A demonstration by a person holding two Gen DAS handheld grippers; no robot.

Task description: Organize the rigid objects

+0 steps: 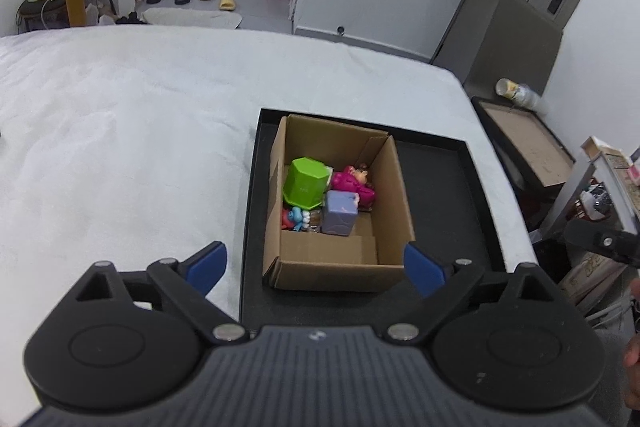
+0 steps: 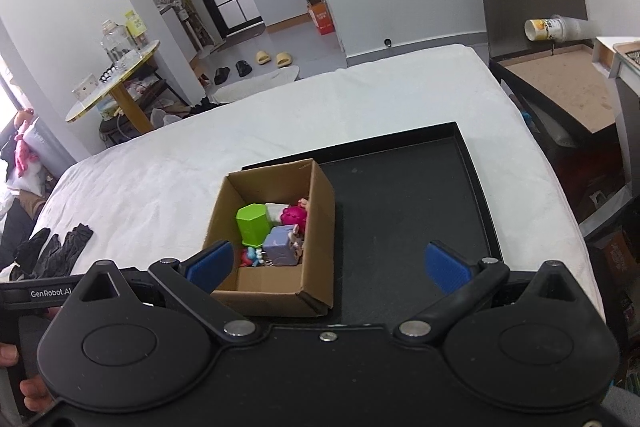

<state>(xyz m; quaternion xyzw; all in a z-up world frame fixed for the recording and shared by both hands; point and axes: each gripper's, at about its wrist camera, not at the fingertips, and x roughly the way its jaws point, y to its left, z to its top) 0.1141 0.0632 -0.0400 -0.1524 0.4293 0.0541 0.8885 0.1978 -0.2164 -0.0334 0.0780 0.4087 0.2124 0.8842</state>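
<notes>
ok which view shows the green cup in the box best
The left wrist view: the green cup sits large and unobstructed in the box, top and side visible. The right wrist view shows the cup smaller and farther off, though still clear.

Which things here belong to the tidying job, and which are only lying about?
Job: cardboard box, black tray, green block, purple cube, pink toy, blue figure.
Lying about: slippers, paper cup, black gloves.
</notes>
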